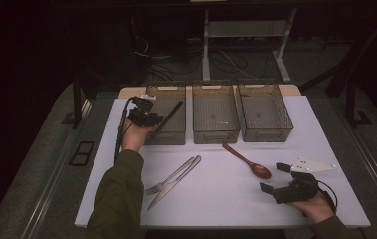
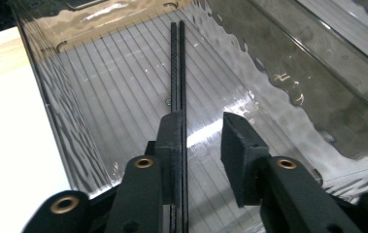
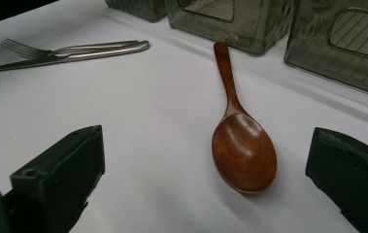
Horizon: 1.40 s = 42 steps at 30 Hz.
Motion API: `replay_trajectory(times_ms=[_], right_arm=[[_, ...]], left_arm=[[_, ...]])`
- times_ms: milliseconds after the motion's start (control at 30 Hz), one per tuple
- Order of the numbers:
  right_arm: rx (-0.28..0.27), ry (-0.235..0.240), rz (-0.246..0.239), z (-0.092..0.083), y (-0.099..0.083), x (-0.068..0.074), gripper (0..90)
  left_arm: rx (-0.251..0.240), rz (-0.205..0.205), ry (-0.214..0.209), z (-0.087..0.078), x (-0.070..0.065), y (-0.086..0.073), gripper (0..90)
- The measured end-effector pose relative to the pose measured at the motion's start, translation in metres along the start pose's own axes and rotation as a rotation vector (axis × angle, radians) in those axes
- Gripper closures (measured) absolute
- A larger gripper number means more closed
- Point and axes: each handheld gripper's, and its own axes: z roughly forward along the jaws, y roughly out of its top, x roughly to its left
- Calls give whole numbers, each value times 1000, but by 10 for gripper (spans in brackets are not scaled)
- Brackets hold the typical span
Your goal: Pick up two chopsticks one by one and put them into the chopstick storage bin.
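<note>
Currently: left tool (image 2: 203,145) parted beside black chopsticks (image 2: 177,68) in the far-left clear plastic bin (image 2: 70,131); right tool (image 3: 206,179) apart near the brown wooden spoon (image 3: 242,148).

Two thin black chopsticks (image 2: 177,73) lie side by side, slanting into the leftmost clear bin (image 1: 168,130).

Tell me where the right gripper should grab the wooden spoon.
Grip the wooden spoon on its narrow handle, coming from above with the jaws across it. It lies flat, bowl up, and the bowl is wide and rounded. The right gripper is open beside the bowl.
</note>
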Motion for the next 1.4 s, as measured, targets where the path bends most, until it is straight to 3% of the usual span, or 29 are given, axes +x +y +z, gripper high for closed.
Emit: replay_trajectory(times_ms=[167, 267, 567, 900, 1033, 1400], right_arm=[[1, 0, 2, 0, 0, 0, 8], [1, 0, 3, 0, 0, 0, 8], [0, -1, 8, 1, 1, -2, 8], [-1, 3, 1, 0, 1, -2, 8], [-3, 8, -4, 0, 1, -1, 8], [0, 8, -9, -1, 1, 0, 8]], left_arm=[[-61, 9, -44, -9, -4, 2, 579], [-94, 2, -98, -15, -7, 4, 521], [-165, 77, -222, -36, -32, 4, 397], [-223, 136, -312, -54, -62, -9, 326], [-227, 161, -325, -58, -72, -20, 289], [-247, 173, -354, -68, -85, -53, 221]])
